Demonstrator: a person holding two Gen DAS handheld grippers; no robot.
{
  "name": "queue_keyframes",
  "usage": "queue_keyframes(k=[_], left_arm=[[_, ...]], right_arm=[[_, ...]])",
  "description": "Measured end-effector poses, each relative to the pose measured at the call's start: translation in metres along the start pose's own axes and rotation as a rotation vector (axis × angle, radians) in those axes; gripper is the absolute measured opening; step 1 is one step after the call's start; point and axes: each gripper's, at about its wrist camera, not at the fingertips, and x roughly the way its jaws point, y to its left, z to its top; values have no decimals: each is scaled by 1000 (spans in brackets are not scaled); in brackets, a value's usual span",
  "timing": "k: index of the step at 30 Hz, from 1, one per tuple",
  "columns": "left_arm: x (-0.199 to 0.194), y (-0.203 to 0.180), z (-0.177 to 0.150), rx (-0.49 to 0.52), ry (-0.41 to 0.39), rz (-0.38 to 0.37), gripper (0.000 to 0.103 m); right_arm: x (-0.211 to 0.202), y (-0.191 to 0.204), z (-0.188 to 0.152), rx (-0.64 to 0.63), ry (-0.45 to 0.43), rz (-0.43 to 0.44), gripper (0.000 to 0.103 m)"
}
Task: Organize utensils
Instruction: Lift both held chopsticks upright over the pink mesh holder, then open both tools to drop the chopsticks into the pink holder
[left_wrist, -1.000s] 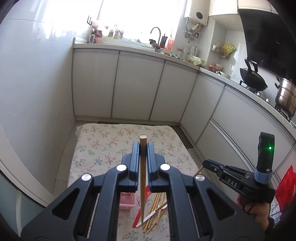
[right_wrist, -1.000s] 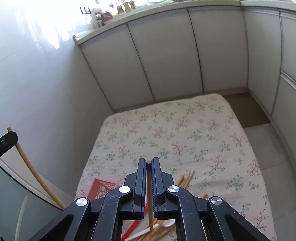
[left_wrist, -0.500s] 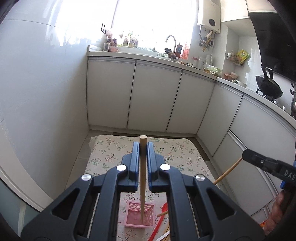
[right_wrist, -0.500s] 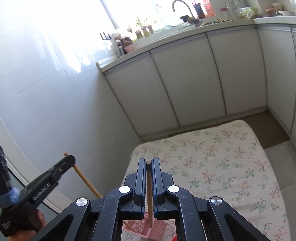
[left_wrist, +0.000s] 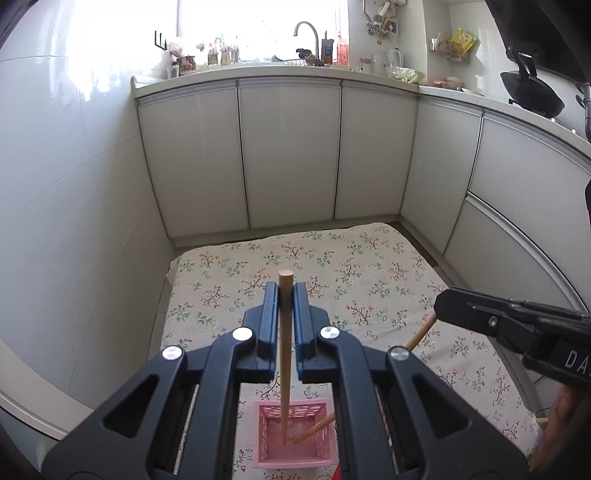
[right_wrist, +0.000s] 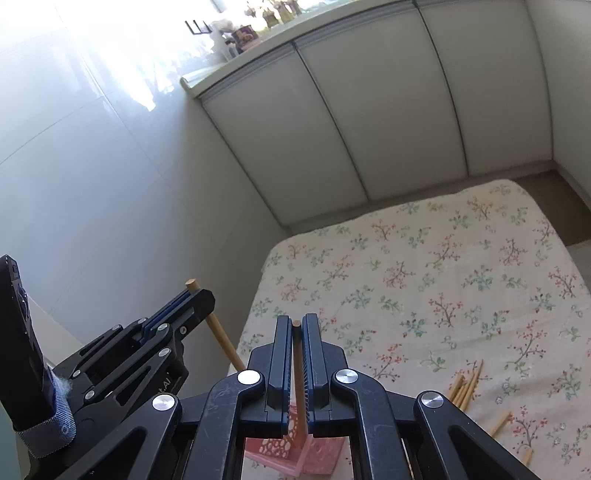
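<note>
The flowered cloth (left_wrist: 369, 280) spreads ahead of your fingers. Below them sits the pink basket (left_wrist: 295, 435). Your left gripper (left_wrist: 285, 295) pinches one chopstick (left_wrist: 284, 354), its tip inside the basket. Your right gripper (right_wrist: 296, 328) pinches a second chopstick (right_wrist: 300, 384), pointing into it. Loose chopsticks (right_wrist: 467, 387) lie right of your right fingers.

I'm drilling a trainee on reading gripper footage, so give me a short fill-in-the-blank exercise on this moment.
1. Each gripper is shut on one wooden ____.
2. The left gripper holds its stick above the ____ basket.
3. The right gripper's stick slants into the basket from the ____.
4. Loose sticks lie on the ____ cloth.

Missing: chopstick; pink; right; floral
</note>
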Motion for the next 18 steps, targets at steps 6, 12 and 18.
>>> queue_keyframes(k=[6, 12, 18], left_arm=[[9, -2, -3, -3, 31, -5, 9], [-3, 0, 1, -45, 33, -9, 42], [-21, -3, -2, -81, 89, -33, 64]], right_arm=[[11, -9, -3, 21, 27, 12, 9], [1, -14, 1, 45, 35, 21, 31], [-33, -30, 3, 56, 26, -20, 47]])
